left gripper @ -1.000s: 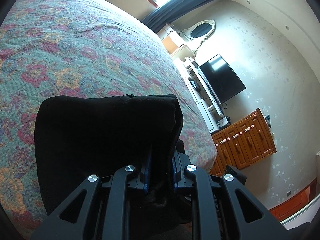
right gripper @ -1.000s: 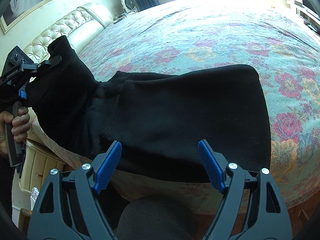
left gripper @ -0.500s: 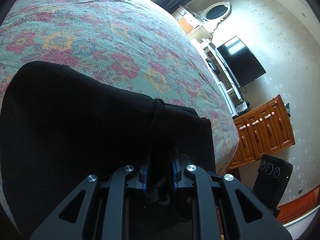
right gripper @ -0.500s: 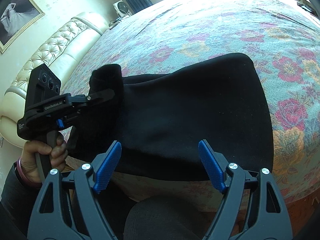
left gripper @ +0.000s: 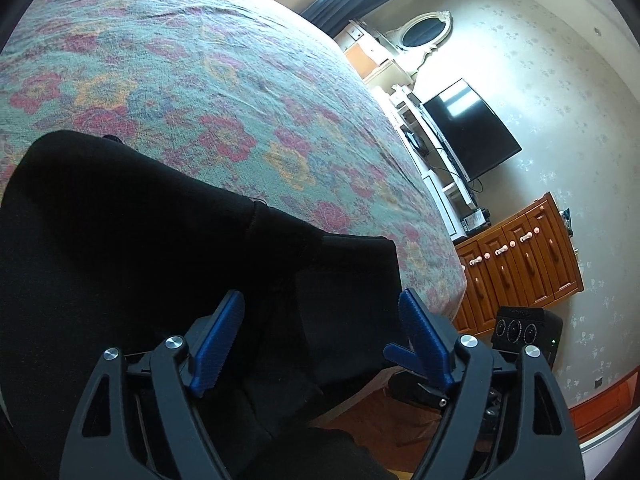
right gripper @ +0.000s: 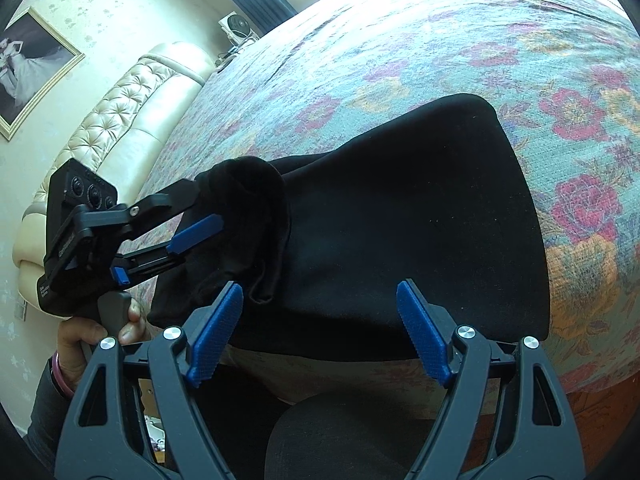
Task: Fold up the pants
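My right gripper (right gripper: 318, 330) hovers with jaws spread wide, holding nothing, just above the near edge of the black pants (right gripper: 400, 232). My left gripper (left gripper: 320, 340) also has its jaws spread, around a bunched fold. The pants lie folded on the floral bed (right gripper: 440, 40).

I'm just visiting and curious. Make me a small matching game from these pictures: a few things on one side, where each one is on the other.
Things:
1. pants
2. television
3. framed picture
4. wooden cabinet

Places:
A. hung on the wall above the tufted headboard
B. on the wall beyond the bed's foot
C. on the floor below the television
D. spread on the flowered bedspread

Pairs: 1-D, 2-B, 3-A, 4-C
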The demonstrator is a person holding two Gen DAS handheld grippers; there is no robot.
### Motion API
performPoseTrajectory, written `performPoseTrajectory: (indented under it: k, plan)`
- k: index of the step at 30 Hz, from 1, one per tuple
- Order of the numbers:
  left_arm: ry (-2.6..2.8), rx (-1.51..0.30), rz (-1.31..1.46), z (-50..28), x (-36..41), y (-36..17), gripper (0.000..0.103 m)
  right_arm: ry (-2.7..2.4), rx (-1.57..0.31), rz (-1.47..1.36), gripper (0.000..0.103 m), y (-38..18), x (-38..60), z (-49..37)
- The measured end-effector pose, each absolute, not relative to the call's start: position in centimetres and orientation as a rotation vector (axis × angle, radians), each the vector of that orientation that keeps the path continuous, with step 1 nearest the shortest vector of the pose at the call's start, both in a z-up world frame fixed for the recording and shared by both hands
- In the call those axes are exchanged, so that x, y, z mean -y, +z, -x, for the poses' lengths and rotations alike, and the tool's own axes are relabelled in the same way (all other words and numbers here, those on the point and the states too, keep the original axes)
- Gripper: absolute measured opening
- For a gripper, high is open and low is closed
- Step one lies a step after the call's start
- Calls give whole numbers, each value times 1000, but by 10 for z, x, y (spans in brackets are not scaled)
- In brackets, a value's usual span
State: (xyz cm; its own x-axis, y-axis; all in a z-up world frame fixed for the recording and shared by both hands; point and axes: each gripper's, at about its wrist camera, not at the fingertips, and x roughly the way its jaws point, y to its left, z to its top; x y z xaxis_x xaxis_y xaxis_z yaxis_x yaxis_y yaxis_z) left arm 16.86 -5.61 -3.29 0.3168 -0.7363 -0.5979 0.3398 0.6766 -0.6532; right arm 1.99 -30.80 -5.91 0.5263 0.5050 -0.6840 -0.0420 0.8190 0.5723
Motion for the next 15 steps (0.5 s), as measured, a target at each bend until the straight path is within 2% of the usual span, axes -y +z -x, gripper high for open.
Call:
performPoseTrajectory:
  k: [2,9,15]
  plan:
    - [-700,-982,408,-162,41,-23,86,355,-967,-567,80,-59,313,-20]
    - [-518,-921,276,-149,-31,-29,87,422,-985,-648,80,-62,308,-27]
    - [-464,-930,529,-149,-91,-59,87,454,-1051,-711,80,-78,295,-52]
